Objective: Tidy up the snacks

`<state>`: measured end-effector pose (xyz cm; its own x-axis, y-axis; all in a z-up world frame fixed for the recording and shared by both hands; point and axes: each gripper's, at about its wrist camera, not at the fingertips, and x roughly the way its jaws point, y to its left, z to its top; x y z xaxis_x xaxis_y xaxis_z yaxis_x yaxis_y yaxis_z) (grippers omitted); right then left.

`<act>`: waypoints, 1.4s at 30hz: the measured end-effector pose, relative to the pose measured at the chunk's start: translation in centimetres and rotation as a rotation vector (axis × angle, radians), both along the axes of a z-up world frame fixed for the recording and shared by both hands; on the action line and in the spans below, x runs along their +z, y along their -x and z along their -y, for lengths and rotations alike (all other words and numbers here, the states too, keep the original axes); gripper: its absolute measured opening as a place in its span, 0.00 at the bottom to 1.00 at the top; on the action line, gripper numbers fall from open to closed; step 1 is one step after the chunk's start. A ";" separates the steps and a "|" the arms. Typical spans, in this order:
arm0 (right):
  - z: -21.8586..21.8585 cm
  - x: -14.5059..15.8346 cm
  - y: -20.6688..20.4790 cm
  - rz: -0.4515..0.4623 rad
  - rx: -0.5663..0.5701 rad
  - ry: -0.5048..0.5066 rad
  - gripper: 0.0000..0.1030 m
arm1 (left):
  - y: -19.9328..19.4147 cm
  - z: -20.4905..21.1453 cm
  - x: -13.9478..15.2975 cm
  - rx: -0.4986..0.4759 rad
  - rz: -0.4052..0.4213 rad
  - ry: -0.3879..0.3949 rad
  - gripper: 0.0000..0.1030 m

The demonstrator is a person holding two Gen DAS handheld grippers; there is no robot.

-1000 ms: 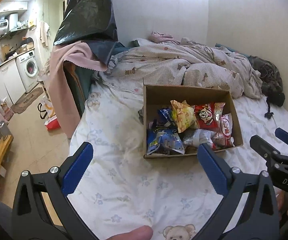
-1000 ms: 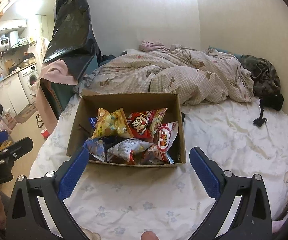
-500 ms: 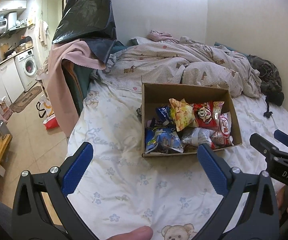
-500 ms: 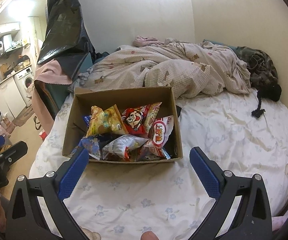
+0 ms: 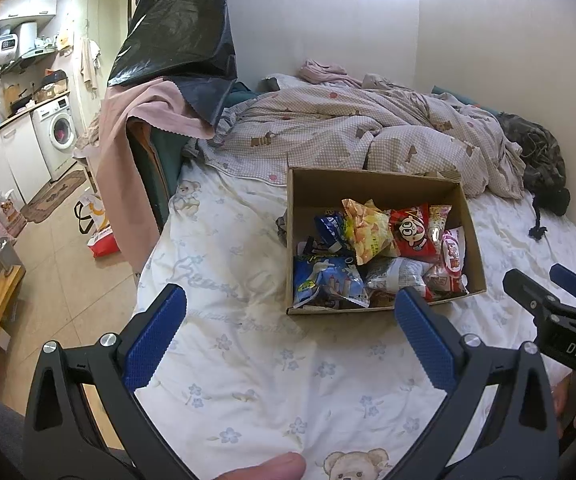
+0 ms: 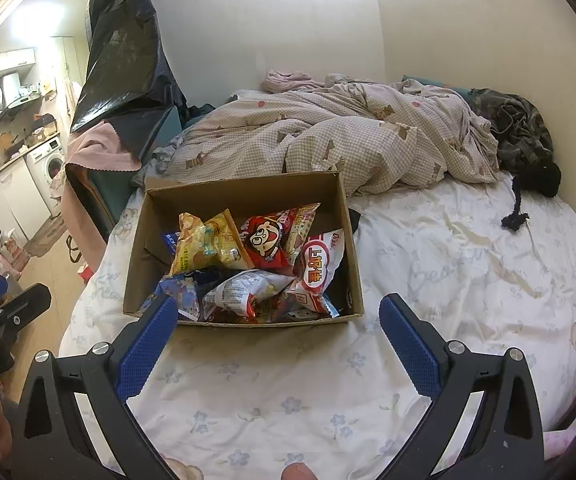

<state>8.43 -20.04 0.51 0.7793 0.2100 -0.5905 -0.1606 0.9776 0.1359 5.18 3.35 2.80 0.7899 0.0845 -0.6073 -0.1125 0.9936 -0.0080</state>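
An open cardboard box (image 5: pixel 372 187) (image 6: pixel 244 190) sits on the bed, filled with several snack bags. Among them are a yellow bag (image 5: pixel 366 230) (image 6: pixel 206 246), a red cartoon-face bag (image 5: pixel 412 232) (image 6: pixel 266 242), a blue bag (image 5: pixel 328 282) and a white-and-red bag (image 6: pixel 320 268). My left gripper (image 5: pixel 290 306) hovers open over the sheet, just before the box's near left corner. My right gripper (image 6: pixel 278 312) is open too, its fingers straddling the box's near wall from above. Both hold nothing. The right gripper's body (image 5: pixel 560 320) shows at the left view's right edge.
A crumpled checked duvet (image 6: pixel 328 140) lies behind the box. A dark garment (image 6: pixel 524 140) sits by the right wall. Pink cloth and black plastic (image 5: pixel 168 60) hang at the bed's left edge. Floor and a kitchen with a washing machine (image 5: pixel 60 132) lie to the left. Flowered sheet (image 6: pixel 468 264) spreads to the right.
Both grippers have drawn back and risen a little, so the box sits slightly farther off and more sheet shows in front of it. Both stay open.
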 end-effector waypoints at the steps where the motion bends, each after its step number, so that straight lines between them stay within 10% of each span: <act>1: 0.0 0.0 0.0 0.000 0.000 0.000 1.00 | 0.0 0.0 0.0 0.000 0.000 0.000 1.00; 42: -0.1 0.4 0.1 0.009 0.000 0.005 1.00 | 0.1 -0.1 0.2 0.016 0.006 -0.005 1.00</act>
